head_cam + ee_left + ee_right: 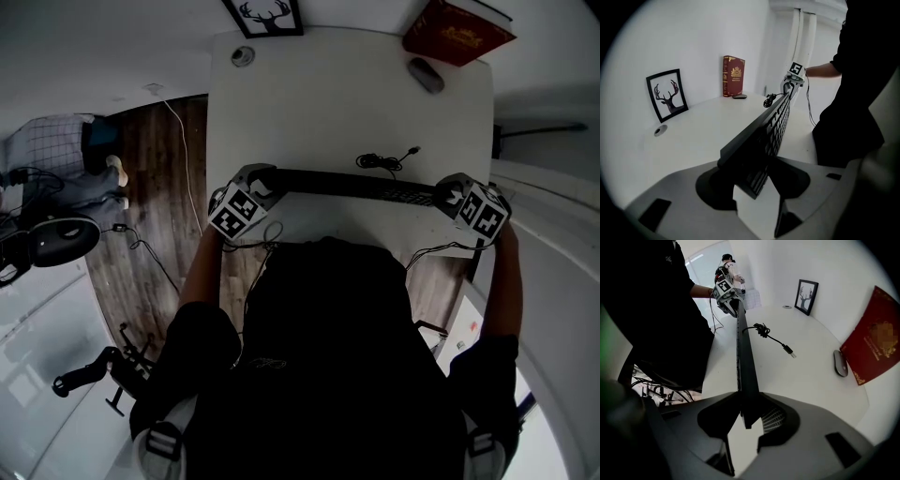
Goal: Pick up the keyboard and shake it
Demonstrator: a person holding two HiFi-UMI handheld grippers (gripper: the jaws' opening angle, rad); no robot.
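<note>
Keyboard (pixel 356 185): black, turned up on its long edge over the near part of the white table (pixel 319 103), stretched between the two grippers.
Left gripper (pixel 757 187): jaws pinched on the keyboard's left end.
Right gripper (pixel 743 420): jaws clamped on the other end, with the board seen edge-on between them.
Clearance: the lower edge seems to hang free of the table, though no view shows the gap plainly.
Cable (pixel 384 161): coiled, with its plug lying on the table just beyond the keyboard.
Far edge: a grey mouse (pixel 426 75) beside a red book (pixel 457 30). A framed deer picture (pixel 267 14) leans at the wall, with a round grommet (pixel 243 56) near it.
Head view only: wooden floor at the left with a black chair (pixel 52 239).
Left gripper view only: the key rows.
</note>
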